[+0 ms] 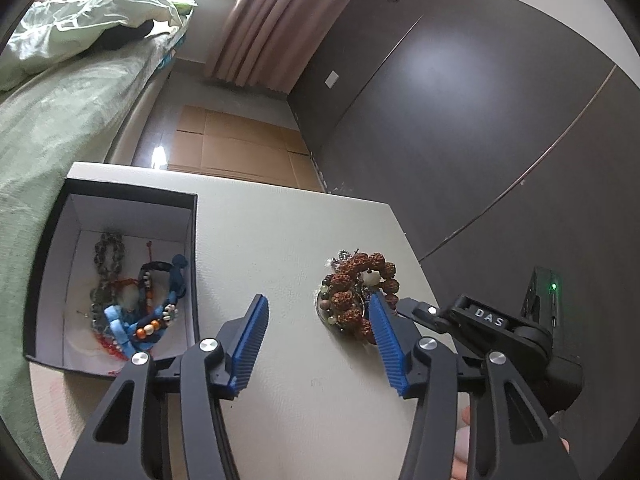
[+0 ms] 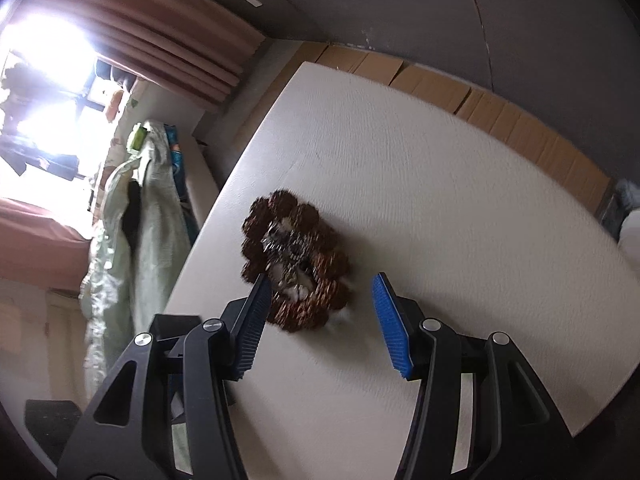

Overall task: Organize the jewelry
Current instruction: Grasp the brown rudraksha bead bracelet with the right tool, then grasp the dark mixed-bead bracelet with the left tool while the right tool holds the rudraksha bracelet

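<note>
A pile of jewelry with a brown knobbly bead bracelet (image 1: 354, 292) lies on the white table (image 1: 288, 240); it also shows in the right wrist view (image 2: 296, 256). A black box with a white inside (image 1: 120, 276) at the table's left holds several bracelets and necklaces (image 1: 140, 300). My left gripper (image 1: 318, 304) is open and empty above the table, its right finger beside the pile. My right gripper (image 2: 320, 284) is open and empty, its fingertips at the pile's near edge; its black body shows in the left wrist view (image 1: 480, 320).
A bed with green bedding (image 1: 60, 100) runs along the table's left. Flattened cardboard (image 1: 240, 144) lies on the floor beyond the table. Dark wardrobe panels (image 1: 480, 100) stand at right, a pink curtain (image 1: 264, 20) behind.
</note>
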`<state>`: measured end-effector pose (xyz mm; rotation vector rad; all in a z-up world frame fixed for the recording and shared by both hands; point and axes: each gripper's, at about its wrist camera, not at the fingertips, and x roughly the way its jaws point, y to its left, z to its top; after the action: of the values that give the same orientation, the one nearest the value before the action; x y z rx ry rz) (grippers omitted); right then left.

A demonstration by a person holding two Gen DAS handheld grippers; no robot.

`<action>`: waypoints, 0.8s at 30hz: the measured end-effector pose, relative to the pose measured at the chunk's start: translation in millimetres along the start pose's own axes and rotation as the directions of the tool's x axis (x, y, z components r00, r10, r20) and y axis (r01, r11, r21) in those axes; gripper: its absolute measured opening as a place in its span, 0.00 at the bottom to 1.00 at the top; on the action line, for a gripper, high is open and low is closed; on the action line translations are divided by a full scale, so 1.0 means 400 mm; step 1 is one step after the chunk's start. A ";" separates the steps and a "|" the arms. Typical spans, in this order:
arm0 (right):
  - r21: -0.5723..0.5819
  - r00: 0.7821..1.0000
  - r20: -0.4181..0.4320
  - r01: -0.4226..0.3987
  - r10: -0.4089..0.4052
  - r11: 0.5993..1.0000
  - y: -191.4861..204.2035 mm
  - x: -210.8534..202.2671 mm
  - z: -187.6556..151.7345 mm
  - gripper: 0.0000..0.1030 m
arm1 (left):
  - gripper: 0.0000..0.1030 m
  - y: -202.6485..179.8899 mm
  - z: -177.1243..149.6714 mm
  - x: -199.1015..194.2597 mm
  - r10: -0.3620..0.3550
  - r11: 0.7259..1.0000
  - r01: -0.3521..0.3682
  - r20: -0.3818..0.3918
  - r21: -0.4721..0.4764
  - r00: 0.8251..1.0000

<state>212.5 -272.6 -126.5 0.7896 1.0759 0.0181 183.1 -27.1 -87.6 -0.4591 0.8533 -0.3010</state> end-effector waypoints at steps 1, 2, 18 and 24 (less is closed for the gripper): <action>-0.009 1.000 0.001 0.009 -0.009 1.000 0.003 0.005 0.001 0.47 | 0.47 0.002 0.002 0.007 -0.003 1.000 0.003 -0.005 -0.002 1.000; -0.020 1.000 -0.001 0.018 -0.018 1.000 0.007 0.013 0.003 0.45 | 0.46 0.003 0.003 0.013 -0.007 1.000 0.007 -0.010 -0.003 1.000; -0.083 0.994 0.027 0.109 -0.107 0.991 0.039 0.041 0.011 0.20 | 0.43 0.008 0.025 0.077 -0.012 1.000 0.012 -0.035 -0.011 0.999; -0.101 0.997 0.081 0.017 -0.009 0.995 0.063 -0.025 0.026 0.20 | 0.43 -0.001 0.025 0.085 -0.002 1.000 0.002 -0.031 0.000 1.000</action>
<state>224.6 -263.7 -101.6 0.6862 0.9956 0.0297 212.1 -39.7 -103.9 -0.4563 0.8828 -0.3103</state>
